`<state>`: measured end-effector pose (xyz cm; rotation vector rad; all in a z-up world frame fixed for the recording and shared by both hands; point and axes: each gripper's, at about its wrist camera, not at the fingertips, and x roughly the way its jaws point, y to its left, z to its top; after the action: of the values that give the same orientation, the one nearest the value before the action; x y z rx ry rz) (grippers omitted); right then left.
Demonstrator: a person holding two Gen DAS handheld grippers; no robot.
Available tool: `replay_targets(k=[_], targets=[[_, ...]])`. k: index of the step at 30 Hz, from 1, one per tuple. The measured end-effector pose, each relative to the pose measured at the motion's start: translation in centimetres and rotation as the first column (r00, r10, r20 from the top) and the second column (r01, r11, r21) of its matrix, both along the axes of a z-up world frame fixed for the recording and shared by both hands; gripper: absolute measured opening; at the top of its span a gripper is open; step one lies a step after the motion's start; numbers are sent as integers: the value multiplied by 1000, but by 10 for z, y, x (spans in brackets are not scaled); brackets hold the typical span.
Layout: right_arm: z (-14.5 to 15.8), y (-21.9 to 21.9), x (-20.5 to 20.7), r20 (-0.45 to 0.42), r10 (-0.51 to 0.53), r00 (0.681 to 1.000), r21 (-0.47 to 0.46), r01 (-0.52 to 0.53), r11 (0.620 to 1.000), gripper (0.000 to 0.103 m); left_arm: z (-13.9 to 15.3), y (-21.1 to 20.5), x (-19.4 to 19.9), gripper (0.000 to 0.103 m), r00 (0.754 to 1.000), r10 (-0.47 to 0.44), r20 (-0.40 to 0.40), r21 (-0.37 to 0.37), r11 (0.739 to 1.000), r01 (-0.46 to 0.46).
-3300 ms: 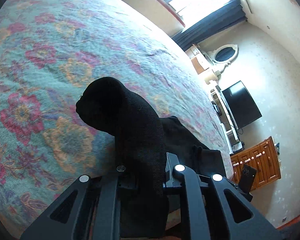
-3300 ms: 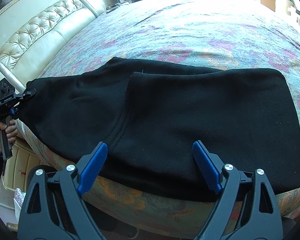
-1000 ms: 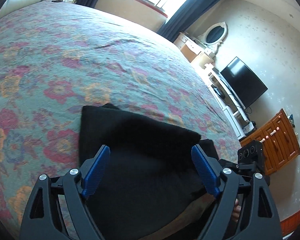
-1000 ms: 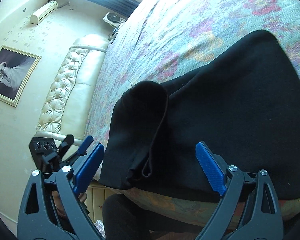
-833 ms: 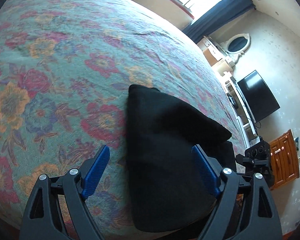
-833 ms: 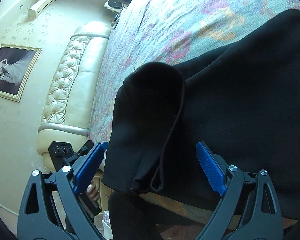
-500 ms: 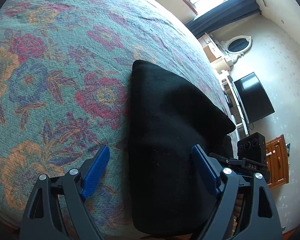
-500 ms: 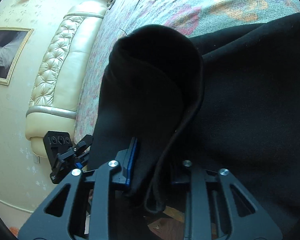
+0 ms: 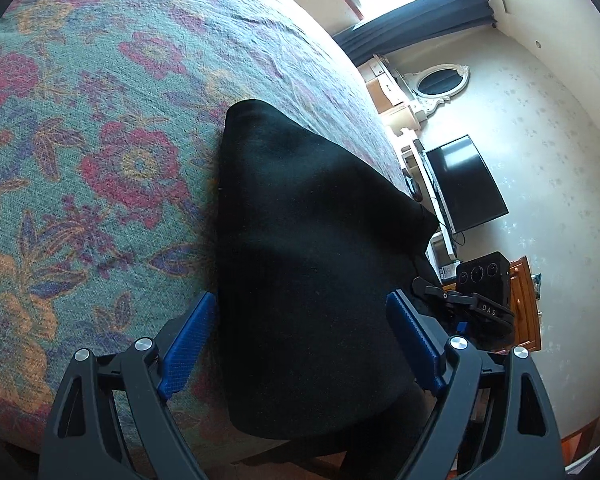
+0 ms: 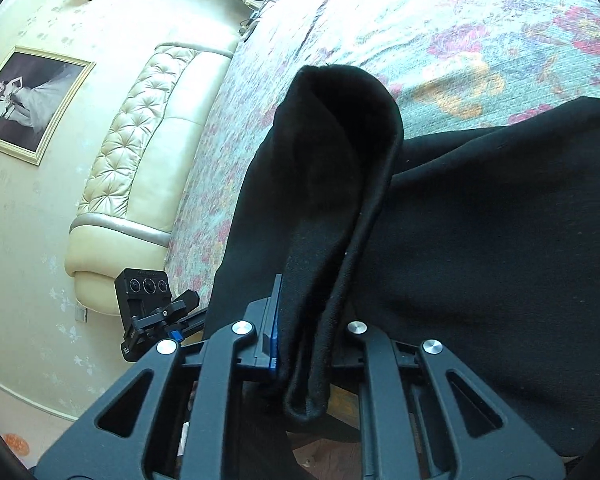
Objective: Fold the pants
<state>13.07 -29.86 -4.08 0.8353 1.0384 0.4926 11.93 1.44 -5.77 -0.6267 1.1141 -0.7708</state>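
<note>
Pants [image 9: 312, 240] lie black on the floral bed [image 9: 100, 140], and the right claw [image 10: 304, 344] has just closed, pinching a raised fold of them between its pads. Left claw [image 9: 300, 340] gapes wide, the folded cloth lying between its blue fingers [image 9: 188, 340], ungripped.

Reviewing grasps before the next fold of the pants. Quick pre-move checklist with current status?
1. Right gripper shut on the pants edge: ok; its jaws have just closed on a bunched fold.
2. Left gripper gripping: not ok, jaws open, straddling the cloth.
3. Pants lying on the bedspread: ok.
4. All layers caught in the right grip: cannot tell.
5. Near edge hanging off the bed: cannot tell.
</note>
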Motion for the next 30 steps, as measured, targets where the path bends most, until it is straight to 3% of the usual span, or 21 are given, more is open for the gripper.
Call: replay_targets(k=[9, 18, 21, 22, 26, 30], targets=[[-5, -34, -13, -28, -70, 997, -39, 69, 997, 13, -14, -30, -13, 85, 996, -79, -36, 37, 996, 80], [-11, -39, -21, -51, -93, 994, -51, 91, 995, 13, -22, -54, -20, 85, 995, -92, 32, 136, 987, 87], [-7, -34, -19, -50, -95, 994, -52, 92, 994, 13, -13, -65, -14, 77, 996, -75, 40, 184, 981, 66], [-3, -32, -19, -45, -92, 995, -59, 89, 994, 13, -12, -65, -15, 69, 996, -73, 41, 195, 979, 64], [5, -35, -19, -23, -88, 996, -120, 84, 989, 13, -10, -81, -16, 67, 998, -54, 43, 242, 969, 42], [-18, -36, -18, -68, -102, 992, -124, 93, 988, 13, -11, -82, -13, 68, 996, -72, 51, 232, 971, 58]])
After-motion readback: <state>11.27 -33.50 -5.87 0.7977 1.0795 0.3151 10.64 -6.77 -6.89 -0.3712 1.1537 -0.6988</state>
